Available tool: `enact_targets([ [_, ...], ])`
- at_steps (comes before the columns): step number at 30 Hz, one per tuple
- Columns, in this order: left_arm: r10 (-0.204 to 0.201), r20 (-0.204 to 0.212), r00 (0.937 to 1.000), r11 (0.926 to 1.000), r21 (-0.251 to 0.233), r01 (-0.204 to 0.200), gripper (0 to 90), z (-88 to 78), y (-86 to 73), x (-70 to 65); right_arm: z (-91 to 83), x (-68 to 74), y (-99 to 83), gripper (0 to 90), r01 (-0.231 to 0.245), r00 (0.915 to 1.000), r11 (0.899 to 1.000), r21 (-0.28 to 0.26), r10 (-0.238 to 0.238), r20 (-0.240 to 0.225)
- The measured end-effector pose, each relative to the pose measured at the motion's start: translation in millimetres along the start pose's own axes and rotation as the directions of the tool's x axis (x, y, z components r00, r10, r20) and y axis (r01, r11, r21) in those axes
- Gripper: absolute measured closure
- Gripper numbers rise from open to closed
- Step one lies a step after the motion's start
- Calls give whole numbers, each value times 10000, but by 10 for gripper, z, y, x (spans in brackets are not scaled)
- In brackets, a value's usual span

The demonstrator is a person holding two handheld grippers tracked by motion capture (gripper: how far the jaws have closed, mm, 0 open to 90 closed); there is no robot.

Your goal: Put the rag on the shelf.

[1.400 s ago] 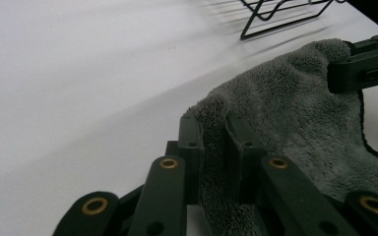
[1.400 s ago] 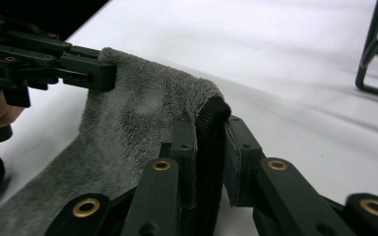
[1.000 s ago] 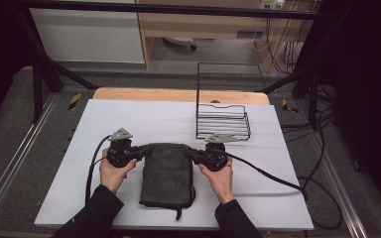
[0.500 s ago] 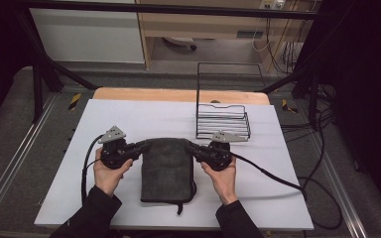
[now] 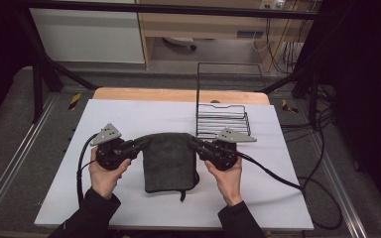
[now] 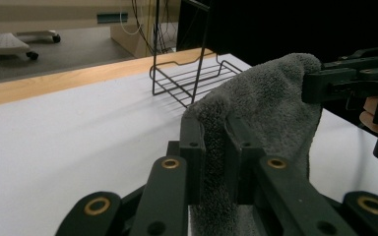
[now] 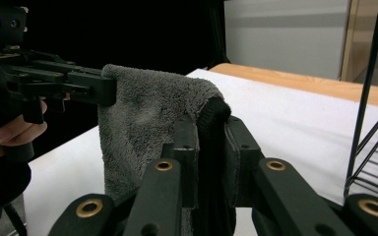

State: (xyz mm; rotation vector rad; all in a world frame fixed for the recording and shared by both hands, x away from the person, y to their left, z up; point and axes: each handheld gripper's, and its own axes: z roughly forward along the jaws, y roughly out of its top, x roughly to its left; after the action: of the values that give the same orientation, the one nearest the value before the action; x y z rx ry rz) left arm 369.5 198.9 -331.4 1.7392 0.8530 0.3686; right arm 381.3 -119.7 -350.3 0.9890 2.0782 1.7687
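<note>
Partly hidden: towel (image 5: 168, 161) corners inside both grippers.

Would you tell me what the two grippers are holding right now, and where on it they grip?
Both hold the grey towel: the left gripper pinches one top corner and the right gripper the other.

The dark grey terry-cloth towel (image 5: 169, 161) is folded to a rectangle. Its far edge is lifted at both corners; the rest hangs down onto the white table cover.

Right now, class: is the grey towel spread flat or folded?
Folded: the towel hangs doubled from both tongs, left and right.
</note>
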Motion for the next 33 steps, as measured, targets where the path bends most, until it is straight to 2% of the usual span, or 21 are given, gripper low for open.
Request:
enact_targets([
  [7,226,22,9997,9989,-404,-225,795,-35,120,-83,-117,59,132,792,449,9989,9982,-400,-443,155],
  [14,390,154,9991,9961,-803,-376,795,-46,238,-138,-226,94,240,792,689,9974,9950,-726,-673,239],
  [19,560,102,9984,9928,-1064,-546,795,-32,328,-203,-298,116,318,792,916,9953,9916,-916,-882,404],
  [26,618,249,9978,9880,-1431,-577,795,40,468,-288,-431,111,427,793,1170,9915,9848,-1281,-1084,723],
  [33,717,279,9970,9814,-1806,-655,796,150,625,-378,-572,67,545,794,1256,9882,9777,-1681,-1084,1083],
])
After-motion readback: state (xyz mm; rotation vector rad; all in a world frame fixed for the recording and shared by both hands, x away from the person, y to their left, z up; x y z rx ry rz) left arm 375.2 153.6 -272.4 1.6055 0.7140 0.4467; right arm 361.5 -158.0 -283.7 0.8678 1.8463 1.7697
